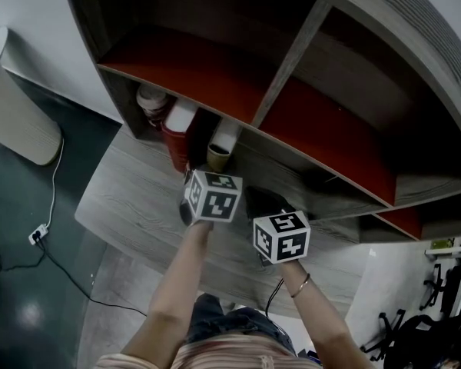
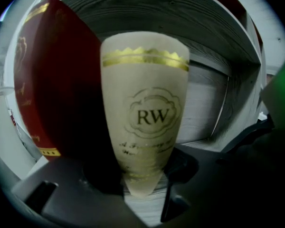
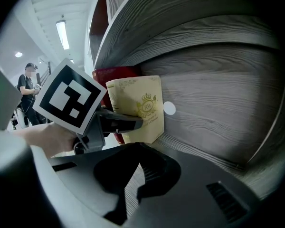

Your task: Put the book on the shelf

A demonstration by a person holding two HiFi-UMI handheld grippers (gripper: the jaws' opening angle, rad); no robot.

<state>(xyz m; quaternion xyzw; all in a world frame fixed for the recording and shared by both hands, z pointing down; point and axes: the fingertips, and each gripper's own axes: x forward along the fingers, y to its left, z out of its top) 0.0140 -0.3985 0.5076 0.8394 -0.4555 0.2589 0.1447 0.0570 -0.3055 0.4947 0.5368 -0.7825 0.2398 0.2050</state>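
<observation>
Two grippers are seen in the head view, each topped by one marker cube: the left gripper [image 1: 210,181] is reached toward the books, and the right gripper [image 1: 263,204] is held at four o'clock of it, near but apart. Two upper bays with red floors, split by one upright divider, can be counted in the shelf [image 1: 284,75].

Two books are shown clearly in the gripper views, one cream book [image 2: 145,113] and one red book [image 2: 52,80]. Both are stood upright on the grey wood board [image 1: 138,198] beneath the red floors. The red book is placed at nine o'clock of the cream book, just beside it; whether they touch cannot be told.

The cream book is turned spine-first toward the left gripper, with one gold "RW" crest and one gold band printed on it. Its lower end is pinched between the left jaws, one jaw pressed on each cover.

The right jaws are spread a little, and nothing is held between them; only wood grain is seen through the gap.

One person [image 3: 26,87] is visible at nine o'clock in the right gripper view.
</observation>
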